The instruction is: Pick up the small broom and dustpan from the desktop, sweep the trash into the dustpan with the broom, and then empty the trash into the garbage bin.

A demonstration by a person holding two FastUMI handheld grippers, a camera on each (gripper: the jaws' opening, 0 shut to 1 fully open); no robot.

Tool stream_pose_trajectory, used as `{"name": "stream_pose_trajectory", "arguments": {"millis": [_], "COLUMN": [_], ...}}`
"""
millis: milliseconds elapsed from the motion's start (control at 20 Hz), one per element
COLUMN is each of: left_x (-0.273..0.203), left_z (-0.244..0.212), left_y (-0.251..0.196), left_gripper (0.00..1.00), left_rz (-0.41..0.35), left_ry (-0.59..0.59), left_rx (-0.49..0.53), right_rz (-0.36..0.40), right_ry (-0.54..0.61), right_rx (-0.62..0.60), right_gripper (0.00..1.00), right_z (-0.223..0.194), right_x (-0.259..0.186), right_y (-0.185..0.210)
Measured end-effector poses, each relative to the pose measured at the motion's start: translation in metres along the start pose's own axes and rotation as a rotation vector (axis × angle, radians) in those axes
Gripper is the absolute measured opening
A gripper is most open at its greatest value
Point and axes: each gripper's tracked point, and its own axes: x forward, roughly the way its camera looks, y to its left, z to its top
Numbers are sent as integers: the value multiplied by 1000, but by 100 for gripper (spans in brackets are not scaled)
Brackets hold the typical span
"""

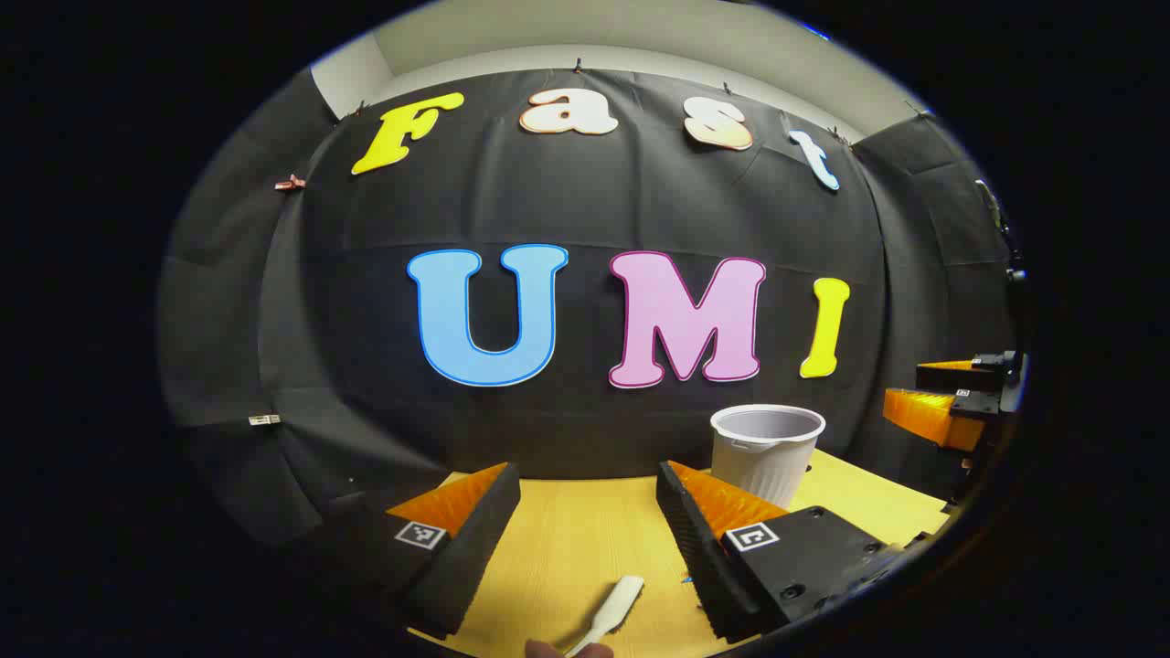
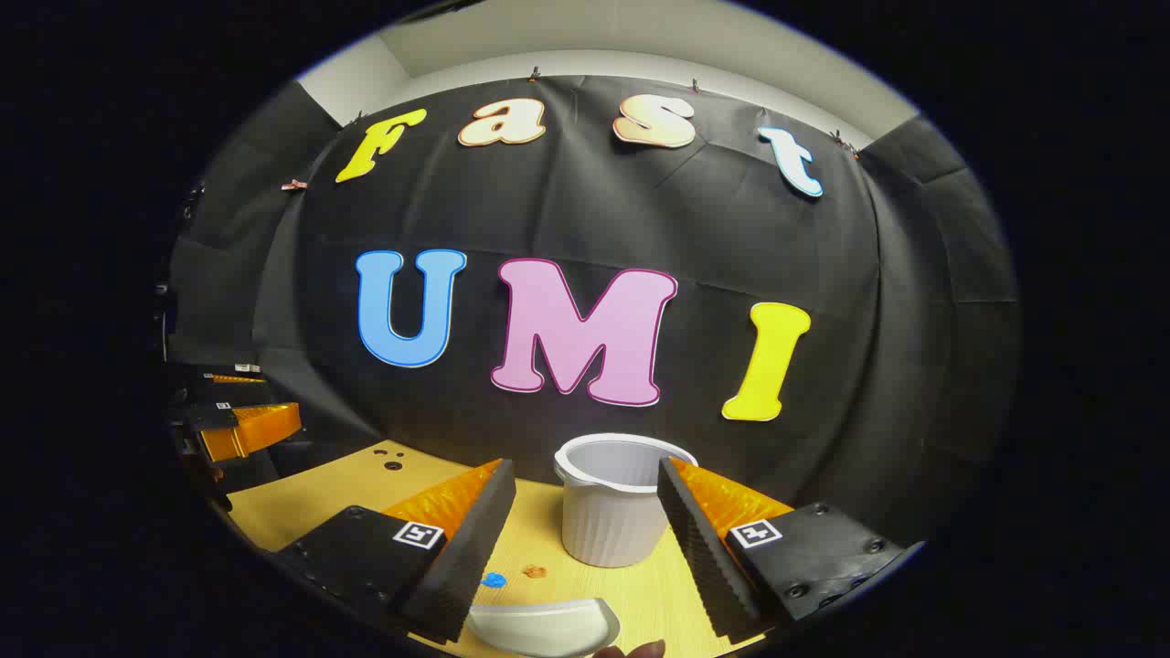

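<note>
In the left gripper view a white broom handle (image 1: 608, 608) lies on the yellow desktop (image 1: 567, 539), low between the fingers of my left gripper (image 1: 590, 475), which is open and empty. The white ribbed garbage bin (image 1: 768, 450) stands beyond its right finger. In the right gripper view my right gripper (image 2: 587, 468) is open and holds nothing, with the bin (image 2: 611, 516) straight ahead. The rim of the white dustpan (image 2: 544, 626) lies below the fingers. A blue scrap (image 2: 494, 579) and a brown scrap (image 2: 535, 571) lie just past the dustpan.
The right gripper (image 1: 951, 402) hovers at the far right of the left gripper view; the left gripper (image 2: 239, 425) shows at the left of the right gripper view. Small dark spots (image 2: 391, 457) mark the desktop's back left. A fingertip (image 2: 631, 651) shows at the bottom edge.
</note>
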Motion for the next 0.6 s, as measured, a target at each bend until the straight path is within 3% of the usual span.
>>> {"name": "stream_pose_trajectory", "arguments": {"millis": [600], "left_x": [-2], "left_z": [-7], "left_y": [3], "left_gripper": [95], "left_rz": [5], "left_ry": [14], "left_rx": [11], "right_rz": [0], "right_ry": [14], "right_rx": [-5], "right_gripper": [97], "right_z": [-6], "right_x": [0], "right_y": [-1]}}
